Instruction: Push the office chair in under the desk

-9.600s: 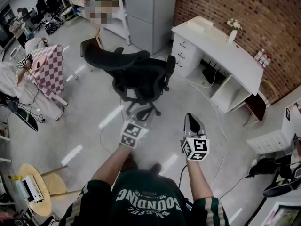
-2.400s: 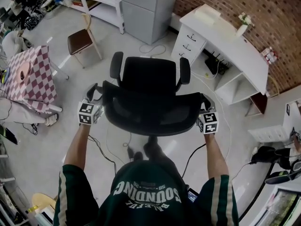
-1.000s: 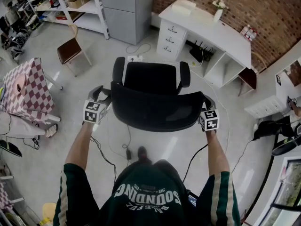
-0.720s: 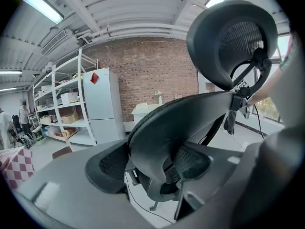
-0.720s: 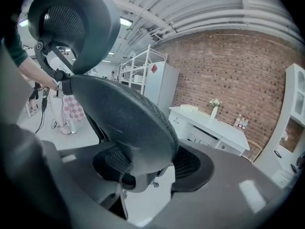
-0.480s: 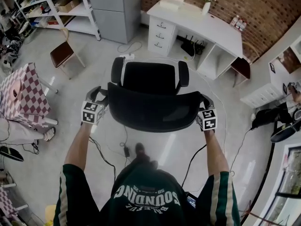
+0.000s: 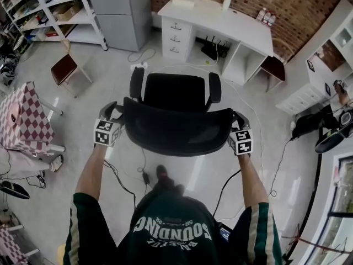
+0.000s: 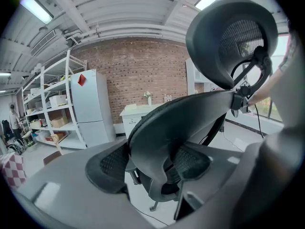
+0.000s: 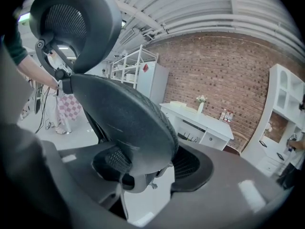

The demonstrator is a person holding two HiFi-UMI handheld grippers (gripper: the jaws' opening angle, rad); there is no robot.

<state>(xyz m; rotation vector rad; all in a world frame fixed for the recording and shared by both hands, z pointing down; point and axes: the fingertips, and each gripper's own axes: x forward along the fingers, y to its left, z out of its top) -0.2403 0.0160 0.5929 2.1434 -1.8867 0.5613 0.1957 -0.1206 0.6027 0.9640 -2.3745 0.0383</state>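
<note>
Near end first. Left gripper (image 7: pixel 114 112) and right gripper (image 7: pixel 238 118) each clamp an outer edge of the backrest (image 7: pixel 176 128). In both gripper views the rim sits between the pads (image 8: pixel 113 162) and the pads press on it from both sides. So it's a two-point hold, one at each end.

Change over the last second: the chair (image 7: pixel 175 91) is rolling away from the person and the desk (image 7: pixel 220 21) has come closer and squarer ahead. Before, it sat off to the far right. The grip looks the same. My read is that the approach is well under way but the push-in is not done. The chair stands on open floor between person and desk, near it but not under it.

Edges and room:
- A cord (image 7: pixel 144 169) runs on the floor near the person's feet. The casters are hidden under the seat, so I can't tell whether they're clear of it.
- A power strip (image 7: pixel 139 66) and white cable lie just beyond the left armrest (image 7: pixel 136 81), a likely snag.
- The kneehole (image 7: pixel 212 49) sits slightly right of the chair's line. It is bounded by the drawers (image 7: pixel 176 35) on the left and a side panel (image 7: pixel 238 65) on the right. Dark gear sits at the back.
- So steer a little right. The armrests set the width and that looks tight-ish.
- A stool (image 7: pixel 274 68) and cabinet (image 7: pixel 309 84) are to the right, and the floor to the left is open.
</note>
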